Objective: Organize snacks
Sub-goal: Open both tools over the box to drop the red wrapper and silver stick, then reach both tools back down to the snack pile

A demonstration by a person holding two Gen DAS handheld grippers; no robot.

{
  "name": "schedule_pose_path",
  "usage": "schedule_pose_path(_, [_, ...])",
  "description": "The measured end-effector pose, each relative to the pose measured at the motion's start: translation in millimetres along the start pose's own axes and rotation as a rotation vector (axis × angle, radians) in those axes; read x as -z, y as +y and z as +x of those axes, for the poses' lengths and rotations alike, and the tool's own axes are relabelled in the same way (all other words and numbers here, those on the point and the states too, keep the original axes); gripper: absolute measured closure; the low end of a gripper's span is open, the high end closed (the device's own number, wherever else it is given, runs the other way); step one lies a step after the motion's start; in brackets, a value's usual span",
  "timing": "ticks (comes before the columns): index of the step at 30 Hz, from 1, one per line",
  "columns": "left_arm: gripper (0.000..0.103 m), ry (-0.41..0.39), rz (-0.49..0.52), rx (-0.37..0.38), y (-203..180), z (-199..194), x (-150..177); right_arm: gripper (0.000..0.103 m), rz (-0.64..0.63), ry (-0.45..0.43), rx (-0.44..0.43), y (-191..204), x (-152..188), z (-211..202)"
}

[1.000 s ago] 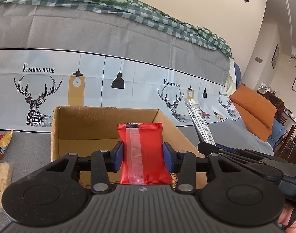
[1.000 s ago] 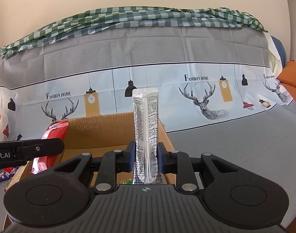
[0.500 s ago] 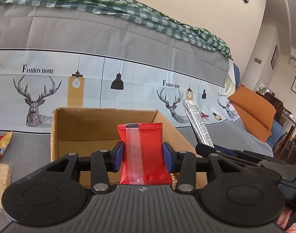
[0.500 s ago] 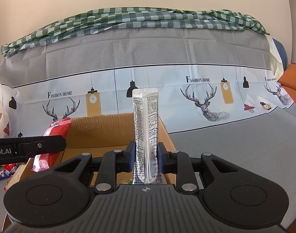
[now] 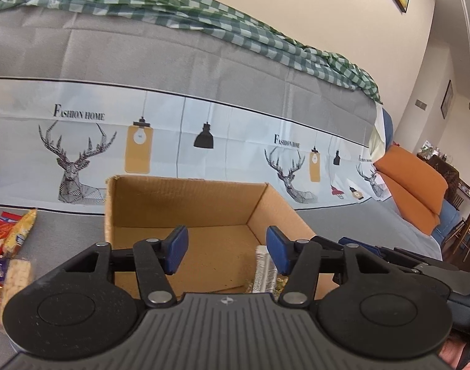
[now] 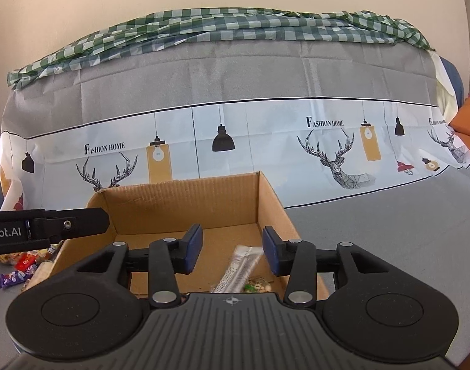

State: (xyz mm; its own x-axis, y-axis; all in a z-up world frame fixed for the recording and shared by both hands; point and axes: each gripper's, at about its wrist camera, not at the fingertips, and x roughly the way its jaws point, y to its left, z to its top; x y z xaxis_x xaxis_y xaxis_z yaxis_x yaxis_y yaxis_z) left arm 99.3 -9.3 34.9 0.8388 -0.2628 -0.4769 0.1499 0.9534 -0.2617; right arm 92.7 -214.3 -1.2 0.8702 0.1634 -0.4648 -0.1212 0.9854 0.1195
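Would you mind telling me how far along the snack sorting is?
Done: a silver packet lies in the cardboard box. In hand: nothing; the left claw and right claw are opening, empty. Left: the loose snacks beside the box.

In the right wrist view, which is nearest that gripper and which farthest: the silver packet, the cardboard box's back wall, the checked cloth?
1. Silver packet: lying in the box, just below the right gripper.
2. Cardboard box's back wall: straight ahead.
3. Checked cloth: on top of the grey backrest.
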Motion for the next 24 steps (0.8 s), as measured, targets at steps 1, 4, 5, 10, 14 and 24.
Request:
schedule_pose_path(1, [0.056,-0.006,-0.003,-0.004,2.6,-4.4,-1.1,0.058,0.002,-0.002,-0.005,3.0,-0.2,-0.1])
schedule_pose_path(4, [0.075,-0.01,-0.04,-0.005,15.5,-20.6,-11.1,0.058,0.012,-0.006,-0.028,14.6,-0.7,-0.7])
schedule_pose_path(5, [0.077,-0.018,-0.043,-0.012,19.6,-27.5,-16.6,0.058,0.019,-0.008,-0.04,19.9,-0.6,-1.0])
schedule_pose_path(10, [0.081,-0.073,0.077,-0.088,46.4,-63.9,-43.0,0.058,0.03,-0.03,-0.118,54.3,1.2,-6.5])
schedule_pose_path(14, [0.081,-0.066,0.121,-0.169,91.5,-82.7,-47.2,0.058,-0.01,-0.052,-0.193,89.2,5.6,-14.5])
schedule_pose_path(24, [0.085,0.1,-0.051,-0.523,226.4,-71.3,13.9,0.058,-0.104,-0.047,-0.392,169.5,22.6,-27.1])
